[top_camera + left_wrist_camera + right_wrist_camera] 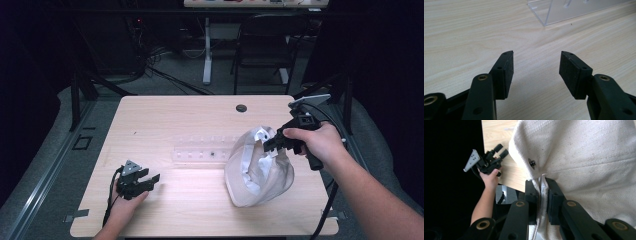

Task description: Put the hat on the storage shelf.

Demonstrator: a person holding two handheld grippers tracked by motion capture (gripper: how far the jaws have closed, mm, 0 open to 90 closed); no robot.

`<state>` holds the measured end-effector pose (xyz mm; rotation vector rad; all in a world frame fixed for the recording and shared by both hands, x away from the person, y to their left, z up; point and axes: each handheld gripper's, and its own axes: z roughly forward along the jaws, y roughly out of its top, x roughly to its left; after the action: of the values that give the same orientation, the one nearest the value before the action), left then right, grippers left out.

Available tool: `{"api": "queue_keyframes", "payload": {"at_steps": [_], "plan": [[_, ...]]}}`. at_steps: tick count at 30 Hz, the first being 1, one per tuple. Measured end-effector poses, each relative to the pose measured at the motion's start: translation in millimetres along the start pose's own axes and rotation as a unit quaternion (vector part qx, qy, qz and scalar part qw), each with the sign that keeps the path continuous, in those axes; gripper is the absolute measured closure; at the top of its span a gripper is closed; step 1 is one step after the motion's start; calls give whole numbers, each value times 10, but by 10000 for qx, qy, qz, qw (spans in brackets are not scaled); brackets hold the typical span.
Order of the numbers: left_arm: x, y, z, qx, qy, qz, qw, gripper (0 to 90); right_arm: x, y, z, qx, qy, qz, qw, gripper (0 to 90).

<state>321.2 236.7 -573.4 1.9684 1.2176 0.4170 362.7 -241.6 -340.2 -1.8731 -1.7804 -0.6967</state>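
Right, I've got the right gripper (274, 144) at about four o'clock on the tabletop (165, 115), its fingers pinching a fold of the cream cloth hat (257, 172) by its edge. The hat looks light and limp, so I judge it'll sag and want a grip on that seamed edge. My left gripper (536, 72) waits at eight o'clock, fingers spread, empty, near the clear plastic rack (564, 10).

Left gripper (150, 180) low at near left, jaws spread wide, nothing between the pads (507, 75). Right gripper (272, 144) raised at far right, tilted down-left, jaws pinched tight with a fold of white cloth (584, 157) squeezed between them. Right forearm stretched forward.
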Motion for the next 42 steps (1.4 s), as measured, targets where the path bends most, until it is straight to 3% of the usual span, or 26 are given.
{"api": "queue_keyframes", "payload": {"at_steps": [9,18,31,42], "plan": [[-21,-2,8,-48,11,53,10000,457,88,52,-138,-142,292,-23,9995,817],[-17,2,5,-6,-11,57,10000,457,210,144,-258,-282,426,-67,9987,818],[-42,3,15,-40,-37,87,9999,457,324,320,-240,-449,575,-121,9973,818],[-126,27,14,-66,-125,353,9993,455,463,469,-172,-564,761,-154,9954,817]]}}
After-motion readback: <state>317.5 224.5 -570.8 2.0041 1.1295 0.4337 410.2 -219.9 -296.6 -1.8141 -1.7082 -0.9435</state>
